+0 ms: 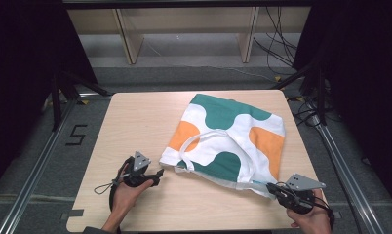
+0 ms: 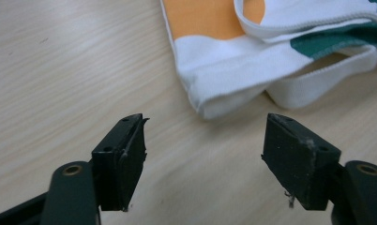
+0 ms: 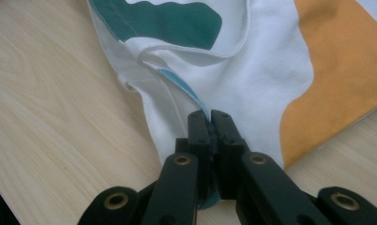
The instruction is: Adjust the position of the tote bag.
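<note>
Cloth tote bag (image 1: 233, 139), white w/ green and orange blobs, lies flat on a light wood table (image 1: 135, 126), centre-right of the high view, tilted so one corner points to the lower right. Its white straps (image 1: 204, 141) loop across the middle.

Right gripper (image 1: 273, 187), lower right of frame: jaws together, clamped on the bag's near corner edge; in the right gripper view the white fabric w/ a thin blue seam runs straight into the pinch.

Left gripper (image 1: 160, 171), lower left-centre: jaws apart, nothing between them. In the left gripper view the bag's other near corner (image 2: 210, 105) sits just ahead, between the two pads, not touching.

Handling, as a judgement: fabric looks soft, light, floppy; won't hold shape, will sag and drag on the wood when lifted. Not fragile, not slippery. Best hold: hemmed corners or edge seams, where the cloth is thicker; a pinch on the straps would let the body hang loose.
</note>
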### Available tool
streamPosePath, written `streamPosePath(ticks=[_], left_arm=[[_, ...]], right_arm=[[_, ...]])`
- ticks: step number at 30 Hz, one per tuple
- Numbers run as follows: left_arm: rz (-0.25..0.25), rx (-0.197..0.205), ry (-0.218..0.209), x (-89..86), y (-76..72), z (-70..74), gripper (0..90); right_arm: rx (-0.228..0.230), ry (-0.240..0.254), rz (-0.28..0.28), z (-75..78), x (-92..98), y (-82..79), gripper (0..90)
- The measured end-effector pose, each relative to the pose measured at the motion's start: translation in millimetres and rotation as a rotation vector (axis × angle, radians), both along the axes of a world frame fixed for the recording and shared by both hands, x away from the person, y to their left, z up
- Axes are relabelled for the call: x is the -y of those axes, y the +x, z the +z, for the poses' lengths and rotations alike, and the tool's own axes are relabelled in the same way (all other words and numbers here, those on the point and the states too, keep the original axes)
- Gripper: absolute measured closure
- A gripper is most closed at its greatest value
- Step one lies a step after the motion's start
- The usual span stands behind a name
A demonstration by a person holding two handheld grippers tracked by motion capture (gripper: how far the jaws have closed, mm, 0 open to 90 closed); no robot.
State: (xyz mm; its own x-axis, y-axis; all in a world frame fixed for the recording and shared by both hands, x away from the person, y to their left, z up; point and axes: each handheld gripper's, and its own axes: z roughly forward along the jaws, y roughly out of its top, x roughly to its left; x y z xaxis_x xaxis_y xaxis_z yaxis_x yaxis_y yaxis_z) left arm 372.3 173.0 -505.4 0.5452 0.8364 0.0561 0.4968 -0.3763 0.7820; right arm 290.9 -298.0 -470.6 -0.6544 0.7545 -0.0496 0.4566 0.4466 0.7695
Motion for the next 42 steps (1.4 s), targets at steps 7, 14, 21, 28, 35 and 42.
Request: streamPosePath(ticks=[7, 14, 21, 28, 35, 42], left_arm=[[-0.047, 0.013, 0.115, 12.7, 16.8, -2.5, 42.9], [-0.060, 0.074, 0.043, 14.3, 25.1, -2.3, 52.0], [-0.146, 0.124, 0.121, 22.4, 37.8, -4.8, 70.1], [-0.238, 0.141, 0.195, 20.4, 20.2, 4.7, 83.4], [-0.283, 0.108, 0.178, 12.5, -25.8, 11.4, 83.1], [-0.315, 0.109, 0.175, 1.5, -67.9, 15.1, 83.0]], right_arm=[[-0.010, 0.011, 0.001, -0.2, 1.1, 0.0, 87.8], [-0.004, -0.002, 0.006, -0.5, 1.6, 1.0, 87.3], [-0.008, -0.007, 0.016, -2.1, -2.3, 1.4, 84.7], [0.026, -0.121, 0.009, -6.0, -4.8, 1.1, 84.3], [0.030, -0.143, 0.001, -7.8, -1.2, 6.3, 86.1], [0.034, -0.140, 0.031, -6.0, -4.7, 5.4, 86.2]])
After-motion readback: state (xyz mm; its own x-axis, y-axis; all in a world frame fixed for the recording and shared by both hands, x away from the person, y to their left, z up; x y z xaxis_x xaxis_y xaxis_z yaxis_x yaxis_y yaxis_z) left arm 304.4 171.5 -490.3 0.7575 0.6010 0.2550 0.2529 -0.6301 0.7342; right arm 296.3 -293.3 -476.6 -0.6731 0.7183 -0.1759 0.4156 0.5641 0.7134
